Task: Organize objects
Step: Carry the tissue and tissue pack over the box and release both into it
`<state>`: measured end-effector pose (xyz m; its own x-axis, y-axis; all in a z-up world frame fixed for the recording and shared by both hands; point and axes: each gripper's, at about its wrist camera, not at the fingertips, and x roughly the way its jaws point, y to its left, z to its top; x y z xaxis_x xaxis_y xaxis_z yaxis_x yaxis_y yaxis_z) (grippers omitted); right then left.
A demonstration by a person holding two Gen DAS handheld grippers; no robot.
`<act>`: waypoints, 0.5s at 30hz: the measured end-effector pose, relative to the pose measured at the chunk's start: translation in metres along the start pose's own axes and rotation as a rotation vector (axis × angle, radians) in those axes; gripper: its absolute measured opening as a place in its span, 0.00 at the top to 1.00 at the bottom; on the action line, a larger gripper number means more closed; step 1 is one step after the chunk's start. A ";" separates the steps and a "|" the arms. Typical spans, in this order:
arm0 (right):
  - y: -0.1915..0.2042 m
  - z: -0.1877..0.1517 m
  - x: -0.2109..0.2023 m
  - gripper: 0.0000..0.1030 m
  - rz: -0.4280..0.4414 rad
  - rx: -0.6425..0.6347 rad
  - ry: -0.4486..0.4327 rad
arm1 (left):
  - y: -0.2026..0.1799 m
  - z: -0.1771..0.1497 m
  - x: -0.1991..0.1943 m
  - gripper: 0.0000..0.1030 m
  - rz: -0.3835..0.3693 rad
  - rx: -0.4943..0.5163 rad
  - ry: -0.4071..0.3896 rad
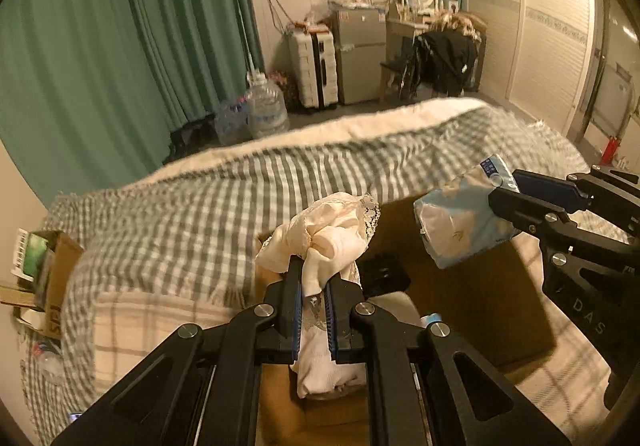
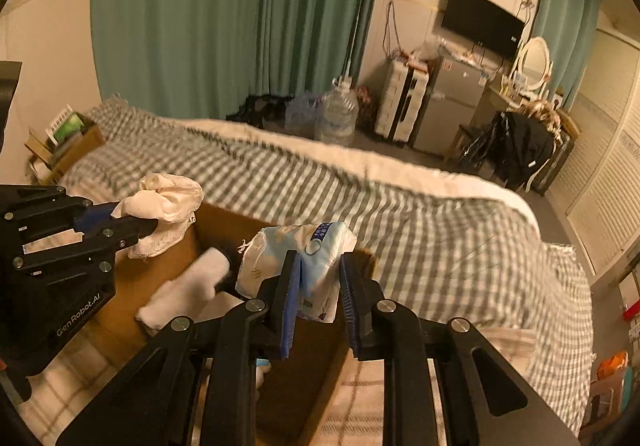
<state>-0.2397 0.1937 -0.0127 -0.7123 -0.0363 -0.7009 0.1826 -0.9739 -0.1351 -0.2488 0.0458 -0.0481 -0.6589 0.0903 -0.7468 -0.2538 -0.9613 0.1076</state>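
My left gripper (image 1: 314, 278) is shut on a cream lace-trimmed cloth (image 1: 332, 230) and holds it above an open cardboard box (image 1: 472, 286) on the bed. It also shows in the right wrist view (image 2: 150, 228) with the cloth (image 2: 164, 202). My right gripper (image 2: 318, 266) is shut on a light blue tissue pack (image 2: 296, 258) over the same box (image 2: 168, 258). In the left wrist view the right gripper (image 1: 502, 192) holds the pack (image 1: 460, 222) at the right. A white folded cloth (image 2: 188, 290) and a dark item (image 1: 382, 274) lie inside the box.
The box sits on a bed with a green checked blanket (image 1: 200, 198). A small cardboard box with a green packet (image 1: 44, 266) stands at the bed's far left. Water jugs (image 1: 266, 110), a suitcase (image 1: 312, 66), a fridge (image 1: 360, 54) and a chair with dark clothes (image 1: 444, 54) stand beyond the bed.
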 end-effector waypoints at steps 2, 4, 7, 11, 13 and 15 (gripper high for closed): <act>-0.002 -0.004 0.012 0.81 -0.003 -0.002 0.014 | -0.002 -0.003 0.011 0.91 0.000 0.004 0.015; -0.005 -0.007 0.022 0.81 -0.006 0.000 0.024 | -0.004 -0.007 0.022 0.91 -0.001 0.005 0.031; -0.008 -0.010 0.033 0.81 -0.004 0.006 0.035 | -0.006 -0.011 0.032 0.91 -0.008 0.006 0.048; -0.011 -0.013 0.032 0.79 0.029 0.045 0.027 | -0.009 -0.014 0.036 0.91 -0.030 0.004 0.072; -0.014 -0.011 0.023 0.78 0.046 0.069 0.012 | -0.009 -0.014 0.030 0.88 -0.038 0.000 0.070; -0.016 -0.008 0.013 0.74 0.045 0.078 -0.004 | -0.005 -0.011 0.018 0.83 -0.039 -0.010 0.061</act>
<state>-0.2464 0.2101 -0.0253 -0.7075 -0.0812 -0.7020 0.1616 -0.9857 -0.0488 -0.2517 0.0490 -0.0696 -0.6041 0.1121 -0.7890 -0.2714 -0.9598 0.0715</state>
